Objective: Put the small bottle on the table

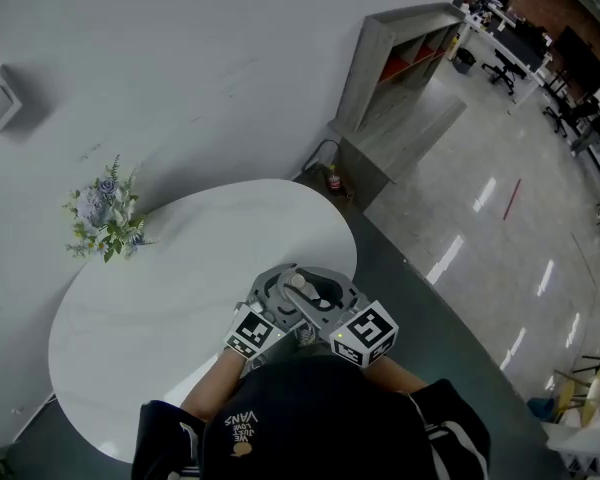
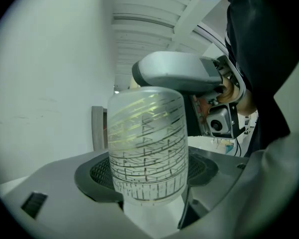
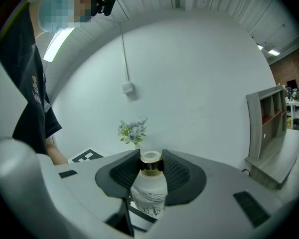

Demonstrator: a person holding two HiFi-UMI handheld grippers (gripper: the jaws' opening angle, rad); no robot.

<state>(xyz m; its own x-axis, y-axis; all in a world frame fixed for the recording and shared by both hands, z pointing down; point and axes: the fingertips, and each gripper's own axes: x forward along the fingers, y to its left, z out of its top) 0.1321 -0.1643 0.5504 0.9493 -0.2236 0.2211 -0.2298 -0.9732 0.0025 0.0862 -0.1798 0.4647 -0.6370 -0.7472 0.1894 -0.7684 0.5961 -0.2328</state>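
The small bottle is frosted white with thin line drawings and a gold cap, and it hangs upright over the near edge of the white oval table. My left gripper is shut on its body. In the left gripper view the bottle fills the middle, and the left gripper pads hug its sides. My right gripper is shut on the bottle, with its pads against the gold neck. From the left gripper view the right gripper sits over the bottle's top.
A small bunch of blue and white flowers stands at the table's far left by the white wall. A grey shelf unit and a red item on the floor lie beyond the table. The person's head and arms fill the bottom of the head view.
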